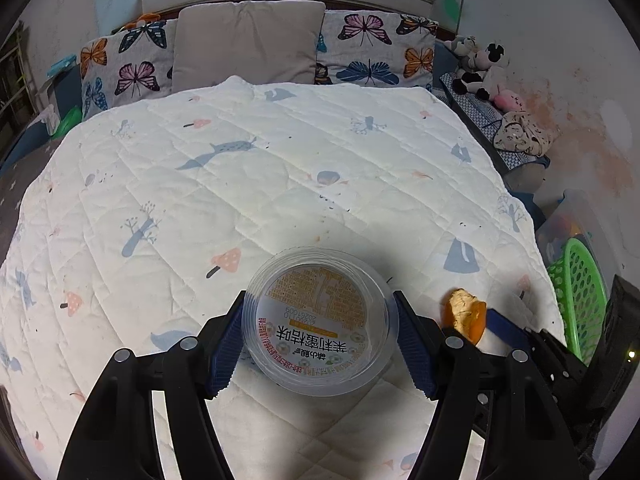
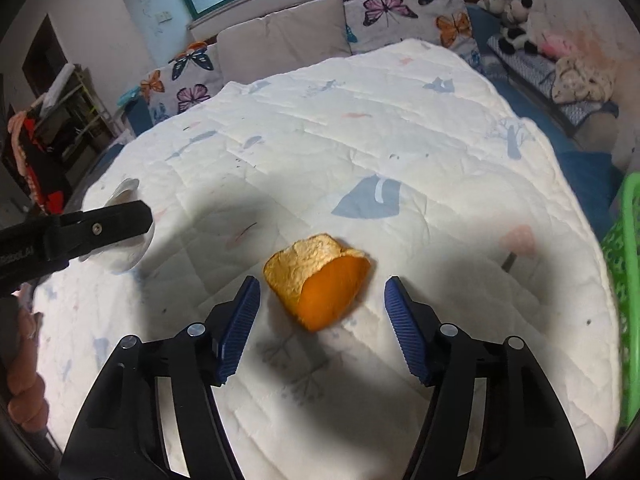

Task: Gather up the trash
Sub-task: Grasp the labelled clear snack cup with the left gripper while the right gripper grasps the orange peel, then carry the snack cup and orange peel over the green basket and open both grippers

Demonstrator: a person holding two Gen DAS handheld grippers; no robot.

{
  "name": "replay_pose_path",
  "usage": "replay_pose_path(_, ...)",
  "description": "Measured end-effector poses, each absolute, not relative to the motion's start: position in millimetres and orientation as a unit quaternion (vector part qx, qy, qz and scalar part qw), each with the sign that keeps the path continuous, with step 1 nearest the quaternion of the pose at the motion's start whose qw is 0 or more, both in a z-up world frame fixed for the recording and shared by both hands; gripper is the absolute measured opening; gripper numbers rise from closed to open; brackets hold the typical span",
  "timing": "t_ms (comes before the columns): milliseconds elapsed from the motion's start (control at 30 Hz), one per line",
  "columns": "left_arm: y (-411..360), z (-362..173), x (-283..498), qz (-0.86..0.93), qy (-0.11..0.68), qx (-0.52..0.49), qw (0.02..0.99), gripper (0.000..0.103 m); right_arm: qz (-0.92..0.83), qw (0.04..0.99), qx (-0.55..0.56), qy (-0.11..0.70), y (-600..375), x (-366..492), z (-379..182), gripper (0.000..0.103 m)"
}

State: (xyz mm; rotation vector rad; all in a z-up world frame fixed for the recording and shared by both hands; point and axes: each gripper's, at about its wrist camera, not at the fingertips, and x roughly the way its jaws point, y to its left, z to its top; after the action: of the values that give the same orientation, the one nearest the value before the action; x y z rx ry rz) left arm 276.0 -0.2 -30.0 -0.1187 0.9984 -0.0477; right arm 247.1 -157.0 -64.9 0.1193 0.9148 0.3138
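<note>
I see the peel [image 2: 318, 280] lying on the quilt [image 2: 360, 128], between my right gripper's [image 2: 320, 300] spread pads and touching neither; its orange side faces near. To its left, my left gripper [image 1: 318, 316] pinches the clear cup [image 1: 316, 320] by its sides, label up, above the quilt. A green basket [image 2: 624, 280] stands at the bed's right edge.

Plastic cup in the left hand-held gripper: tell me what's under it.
The plastic cup sits clamped in the left hand-held gripper, above the white quilt. Its sealed printed lid faces the camera, so the base and the quilt directly beneath are hidden.
</note>
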Motion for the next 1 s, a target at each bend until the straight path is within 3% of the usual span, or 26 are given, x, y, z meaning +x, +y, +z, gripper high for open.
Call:
replay_pose_path(133,-0.8,-33.2,276.1,-0.022,0.482,-0.057,0.874,0.067,0.138,0.888,0.038,0.437,-152.2,248.7,-67.3,0.054)
replay_pose_path(200,-2.5,-33.3,275.4,-0.022,0.481,-0.055,0.875,0.067,0.142,0.888,0.038,0.435,-152.9,247.5,-67.0,0.044)
replay_pose_path(400,-10.5,-30.6,272.9,-0.027,0.48,-0.049,0.876,0.067,0.147,0.889,0.041,0.431,-163.1,239.4,-60.8,0.036)
replay_pose_path(1000,-74.0,-18.3,257.0,-0.079,0.472,-0.023,0.878,0.067,0.124,0.901,0.066,0.41,-233.1,187.8,-34.9,0.034)
